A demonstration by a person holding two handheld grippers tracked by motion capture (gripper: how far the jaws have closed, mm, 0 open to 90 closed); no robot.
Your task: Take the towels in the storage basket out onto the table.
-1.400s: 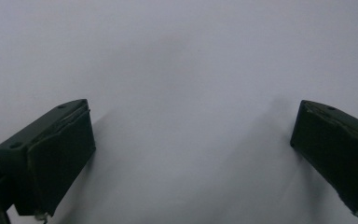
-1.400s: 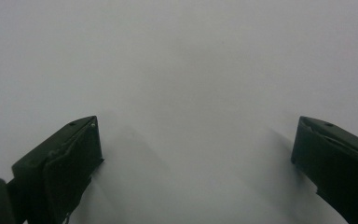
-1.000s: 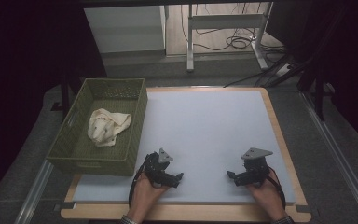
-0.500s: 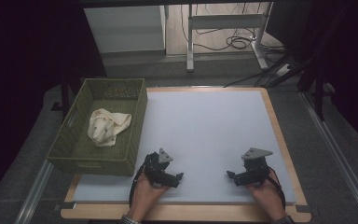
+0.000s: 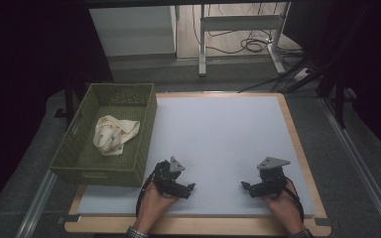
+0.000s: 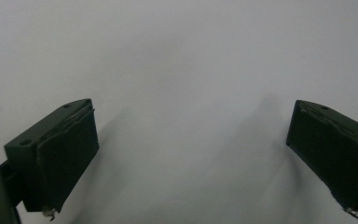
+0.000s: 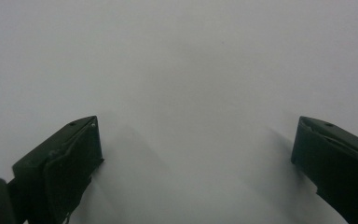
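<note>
Resting on mat (image 5: pixel 218 134): left gripper (image 5: pixel 187 190), right gripper (image 5: pixel 246 187), fingers wide, empty.

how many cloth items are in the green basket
1: a crumpled cream cloth lies on the floor of the green wicker basket, toward its near half. Anything folded beneath it would be hidden.

Before you is a flat rectangular table (image 5: pixel 218 134) with a pale grey matte top and a light wooden rim. At its left edge stands a rectangular olive-green woven basket (image 5: pixel 144 148), overhanging the rim slightly. Near your edge, your two black handheld grippers, the left gripper (image 5: pixel 191 187) and the right gripper (image 5: pixel 244 186), rest on the grey surface, well apart.
</note>
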